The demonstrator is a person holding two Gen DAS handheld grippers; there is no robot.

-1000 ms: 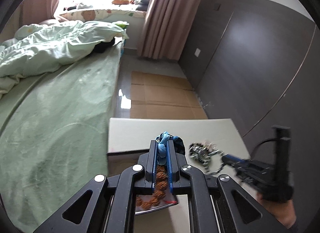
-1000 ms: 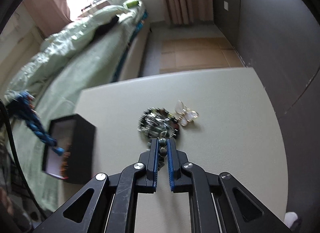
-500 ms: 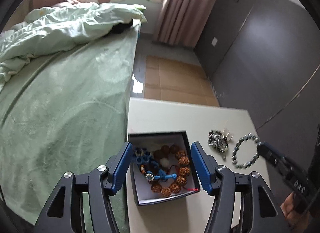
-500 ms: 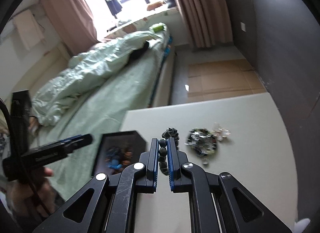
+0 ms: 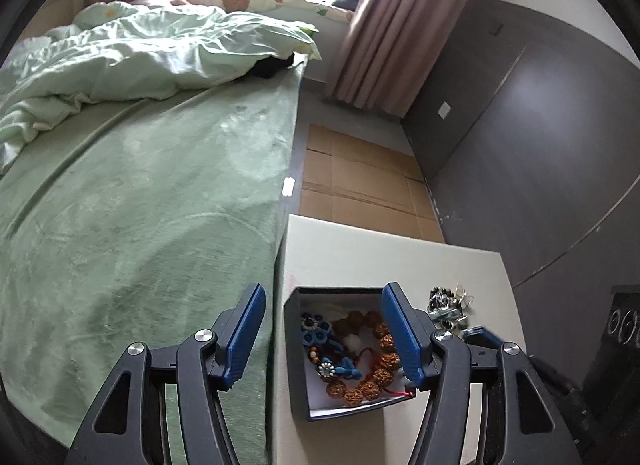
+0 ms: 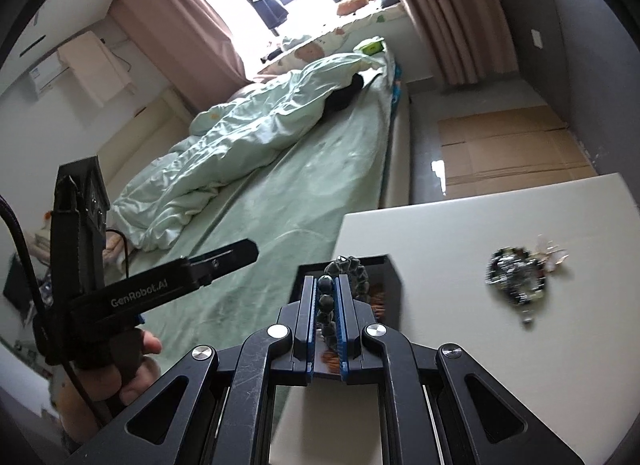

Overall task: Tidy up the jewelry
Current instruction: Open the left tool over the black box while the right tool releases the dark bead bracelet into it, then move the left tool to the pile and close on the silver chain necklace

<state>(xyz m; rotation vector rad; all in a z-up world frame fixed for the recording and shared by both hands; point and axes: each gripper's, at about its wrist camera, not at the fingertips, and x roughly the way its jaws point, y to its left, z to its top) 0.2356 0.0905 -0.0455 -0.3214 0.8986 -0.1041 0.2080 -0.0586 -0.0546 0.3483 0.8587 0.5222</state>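
A black jewelry box (image 5: 298, 349) with a white inside stands at the left edge of a white table (image 5: 340, 249). It holds a brown bead bracelet (image 5: 380, 361) and a blue flower bracelet (image 5: 316, 329). My left gripper (image 5: 322, 335) is open above the box's left side. My right gripper (image 6: 325, 297) is shut on a dark green bead bracelet (image 6: 348, 267), held over the box (image 6: 390, 285). A heap of dark beaded jewelry (image 6: 514, 273) with a pale butterfly piece (image 6: 552, 253) lies on the table to the right; it also shows in the left wrist view (image 5: 446, 301).
A bed with a green sheet (image 5: 140, 205) and rumpled duvet (image 5: 140, 49) runs along the table's left side. Flattened cardboard (image 5: 360, 181) lies on the floor beyond the table. A dark wall (image 5: 540, 145) stands to the right.
My left gripper opened and let the blue flower bracelet drop into the box. My right gripper lifted the dark bead bracelet from the heap and carried it left over the box.
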